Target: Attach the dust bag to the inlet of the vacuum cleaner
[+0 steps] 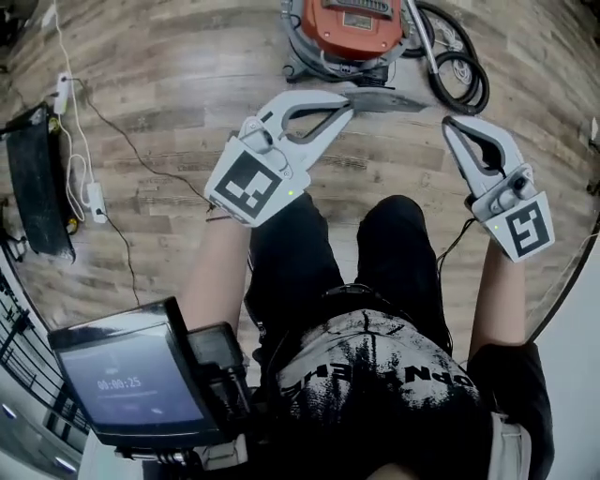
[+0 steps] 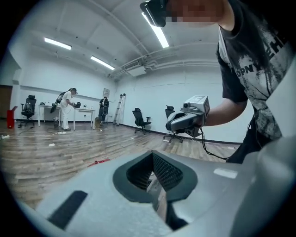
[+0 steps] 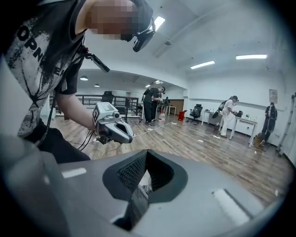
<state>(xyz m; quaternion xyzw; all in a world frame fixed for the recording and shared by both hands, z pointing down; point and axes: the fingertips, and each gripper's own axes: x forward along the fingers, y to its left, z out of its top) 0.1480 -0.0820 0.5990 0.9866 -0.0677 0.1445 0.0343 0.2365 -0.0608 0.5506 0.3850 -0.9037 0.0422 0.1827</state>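
Note:
The orange vacuum cleaner (image 1: 352,28) stands on the wood floor at the top of the head view. A flat grey piece (image 1: 392,99) lies on the floor just in front of it; I cannot tell what it is. My left gripper (image 1: 345,101) is held up over the floor, its tip pointing toward the vacuum, jaws shut and empty. My right gripper (image 1: 450,123) hangs further right, also shut and empty. In the left gripper view the shut jaws (image 2: 156,178) face the right gripper (image 2: 187,120). The right gripper view shows its own shut jaws (image 3: 141,180) and the left gripper (image 3: 111,127). No dust bag is clearly visible.
A black hose (image 1: 459,70) coils right of the vacuum. A long black object (image 1: 37,183) and a white cable with plugs (image 1: 70,141) lie at the left. A device with a lit screen (image 1: 131,375) hangs at my waist. Other people work at tables (image 2: 67,109) across the room.

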